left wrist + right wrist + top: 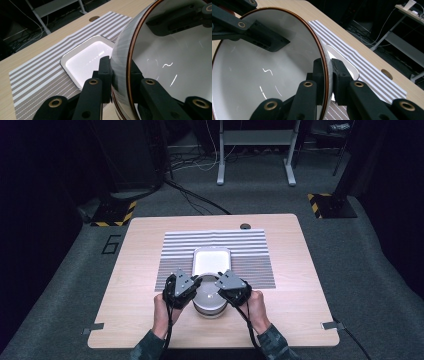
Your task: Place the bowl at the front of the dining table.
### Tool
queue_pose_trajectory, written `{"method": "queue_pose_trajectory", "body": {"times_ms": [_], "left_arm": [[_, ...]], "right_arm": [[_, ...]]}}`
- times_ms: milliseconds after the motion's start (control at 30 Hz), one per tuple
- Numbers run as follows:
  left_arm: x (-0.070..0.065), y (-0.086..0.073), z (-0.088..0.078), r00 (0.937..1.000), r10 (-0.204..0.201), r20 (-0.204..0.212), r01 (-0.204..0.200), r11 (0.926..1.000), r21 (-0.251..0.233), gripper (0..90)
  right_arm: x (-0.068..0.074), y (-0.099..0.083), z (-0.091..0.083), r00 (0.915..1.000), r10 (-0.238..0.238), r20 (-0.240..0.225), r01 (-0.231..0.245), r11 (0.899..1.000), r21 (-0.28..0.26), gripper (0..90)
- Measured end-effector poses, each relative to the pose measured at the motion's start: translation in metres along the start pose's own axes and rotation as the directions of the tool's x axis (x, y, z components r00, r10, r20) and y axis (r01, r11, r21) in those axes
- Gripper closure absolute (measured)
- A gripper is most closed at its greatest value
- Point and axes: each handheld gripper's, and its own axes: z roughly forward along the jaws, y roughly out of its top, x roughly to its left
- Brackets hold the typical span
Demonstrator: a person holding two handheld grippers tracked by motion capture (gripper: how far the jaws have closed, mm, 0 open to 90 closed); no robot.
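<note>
high view shows the round white ceramic bowl with a copper-brown rim at the surface's near edge — left claw and right claw each clamp opposite rims, likely sharing its weight, white rectangular tray just beyond.

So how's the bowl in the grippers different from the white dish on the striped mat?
The bowl is round with a brown rim; the dish is a rounded rectangle. The bowl is clamped at its rim by the left gripper and right gripper; the dish lies free on the mat. Both are white inside.
</note>
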Motion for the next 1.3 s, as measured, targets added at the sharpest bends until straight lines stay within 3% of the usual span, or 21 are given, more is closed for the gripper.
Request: {"method": "queue_pose_trajectory", "body": {"times_ms": [700, 867, 1000, 1300], "left_arm": [[0.009, 0.018, -0.002, 1.0000, 0.002, 0.004, -0.001, 0.9991, -0.043, 79.2], [0.015, 0.025, 0.000, 0.9996, -0.019, 0.019, 0.020, 0.9986, -0.049, 79.5], [0.018, 0.031, -0.002, 0.9999, -0.002, 0.017, 0.003, 0.9985, -0.054, 79.4], [0.024, 0.040, 0.008, 0.9998, -0.003, 0.020, 0.004, 0.9977, -0.067, 79.7]], "right_arm": [[-0.014, 0.014, -0.004, 0.9999, -0.001, 0.011, 0.001, 1.000, -0.026, 82.3], [-0.018, 0.019, -0.002, 0.9998, 0.002, 0.020, -0.001, 1.000, -0.023, 82.3], [-0.021, 0.026, -0.005, 0.9995, -0.014, 0.029, 0.014, 1.000, -0.028, 82.3], [-0.033, 0.030, -0.001, 0.9993, 0.002, 0.037, -0.001, 1.000, -0.031, 82.3]]}}
